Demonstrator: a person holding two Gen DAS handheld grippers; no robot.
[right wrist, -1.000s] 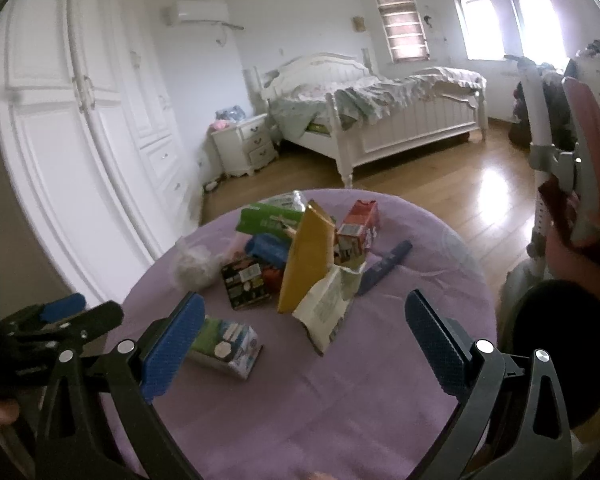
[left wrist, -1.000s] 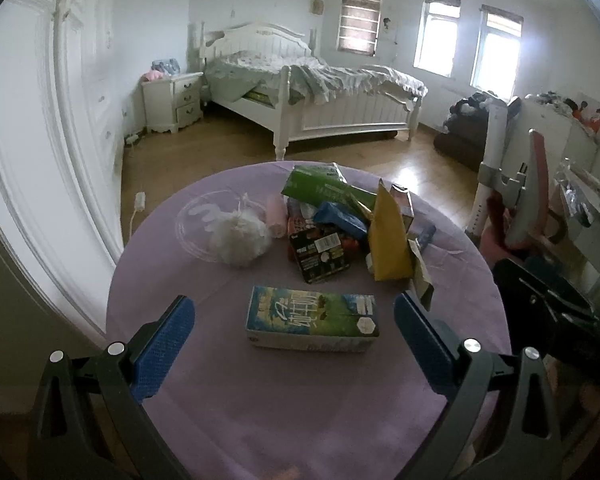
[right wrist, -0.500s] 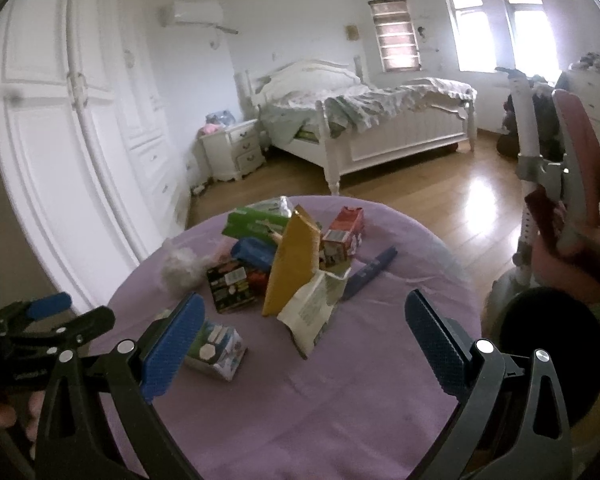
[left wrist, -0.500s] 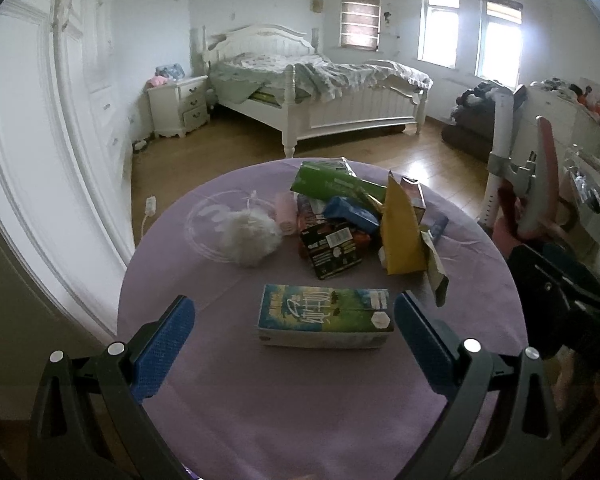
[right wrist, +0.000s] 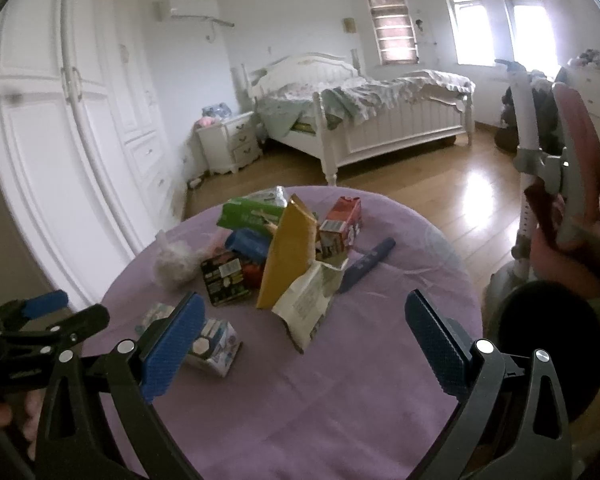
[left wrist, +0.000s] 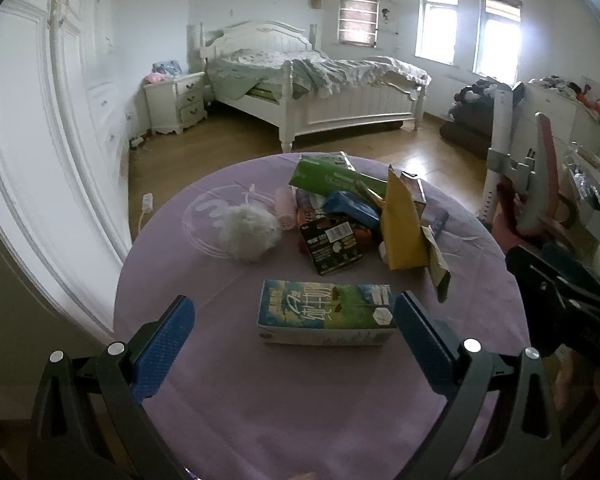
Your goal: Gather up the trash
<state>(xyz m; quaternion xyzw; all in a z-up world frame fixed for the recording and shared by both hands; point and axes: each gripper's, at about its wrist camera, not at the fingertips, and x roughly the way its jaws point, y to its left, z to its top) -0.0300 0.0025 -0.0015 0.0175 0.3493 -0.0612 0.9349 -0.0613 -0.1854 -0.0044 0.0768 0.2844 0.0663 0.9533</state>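
Your left gripper point(left wrist: 294, 344): fingers spread wide, empty, flanking the milk carton point(left wrist: 326, 312) near the table point(left wrist: 300, 420) edge. Your right gripper point(right wrist: 304, 340): fingers wide apart, empty, facing the central trash pile point(right wrist: 284, 256).

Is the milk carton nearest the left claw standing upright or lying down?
Lying down. The milk carton rests on its long side on the purple tablecloth, printed face up, apart from the trash pile.

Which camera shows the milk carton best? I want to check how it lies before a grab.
The left wrist view: the milk carton lies flat on the purple table, its whole printed face showing between the open left gripper. In the right wrist view, the right gripper's finger hides much of the carton.
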